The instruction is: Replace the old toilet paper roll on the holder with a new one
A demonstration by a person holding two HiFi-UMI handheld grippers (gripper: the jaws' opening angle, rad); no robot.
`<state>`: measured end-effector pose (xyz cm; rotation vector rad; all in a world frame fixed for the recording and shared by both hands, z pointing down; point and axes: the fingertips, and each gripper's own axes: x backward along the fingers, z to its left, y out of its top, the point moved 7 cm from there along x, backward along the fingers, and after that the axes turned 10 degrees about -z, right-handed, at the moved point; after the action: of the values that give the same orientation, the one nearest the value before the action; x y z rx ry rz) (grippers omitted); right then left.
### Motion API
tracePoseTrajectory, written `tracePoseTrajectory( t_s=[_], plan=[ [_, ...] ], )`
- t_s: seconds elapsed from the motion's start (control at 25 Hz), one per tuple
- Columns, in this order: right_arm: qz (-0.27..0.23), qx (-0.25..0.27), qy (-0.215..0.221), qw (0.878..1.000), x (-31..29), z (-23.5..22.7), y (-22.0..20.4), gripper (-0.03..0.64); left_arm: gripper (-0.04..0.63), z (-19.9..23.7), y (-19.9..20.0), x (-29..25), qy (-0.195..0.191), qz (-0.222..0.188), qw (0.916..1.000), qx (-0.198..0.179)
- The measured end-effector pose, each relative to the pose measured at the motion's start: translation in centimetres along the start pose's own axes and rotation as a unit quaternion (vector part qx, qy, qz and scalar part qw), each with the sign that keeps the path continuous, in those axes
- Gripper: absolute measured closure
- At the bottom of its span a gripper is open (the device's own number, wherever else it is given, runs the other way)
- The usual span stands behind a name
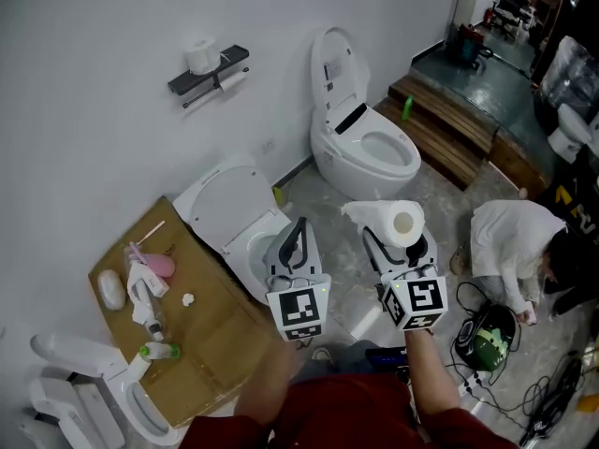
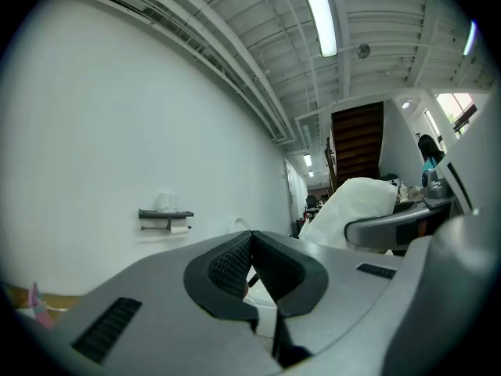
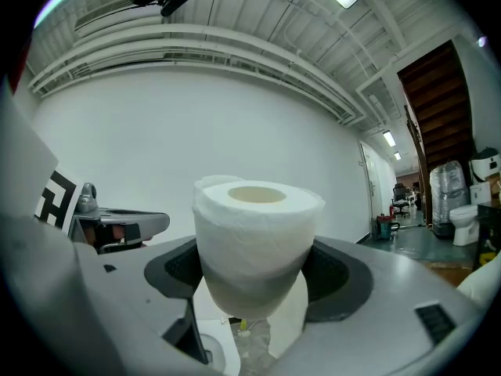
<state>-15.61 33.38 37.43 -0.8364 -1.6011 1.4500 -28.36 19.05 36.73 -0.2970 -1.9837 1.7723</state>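
Right hand-held gripper (image 1: 402, 238) clamping toilet paper roll (image 1: 397, 215), white wall (image 1: 94, 26), grey floor (image 1: 432, 200)

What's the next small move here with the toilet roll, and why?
Probably bring both grippers up to the wall holder: the right gripper already clamps the new roll, the left gripper is shut and empty, and the old roll hangs on the holder's bar, far off.

The wall round the holder (image 1: 211, 75) is bare on each side. Between it and the left tool (image 1: 299, 227) stands a low white toilet (image 1: 234, 215); a taller toilet (image 1: 360, 134) rises far right, with open floor (image 1: 314, 195) between them. Cluttered cardboard (image 1: 211, 325) fills the near left, and a crouching person (image 1: 505, 241) the right
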Motion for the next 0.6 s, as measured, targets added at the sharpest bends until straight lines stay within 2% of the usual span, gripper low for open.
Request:
tracePoseTrajectory(
  t_s=[0.24,0.6],
  plan=[
    [-0.002,-0.005,0.005,1.000,-3.9,-3.6,-1.4,0.230,0.580,-1.0,-1.8,-4.7,0.003,0.003,1.0000,-0.003],
    [-0.003,-0.014,0.034,0.999,-12.5,-13.6,-2.2,0.230,0.580,-4.7,-3.1,-16.5,0.029,0.006,0.9994,-0.020]
  ],
)
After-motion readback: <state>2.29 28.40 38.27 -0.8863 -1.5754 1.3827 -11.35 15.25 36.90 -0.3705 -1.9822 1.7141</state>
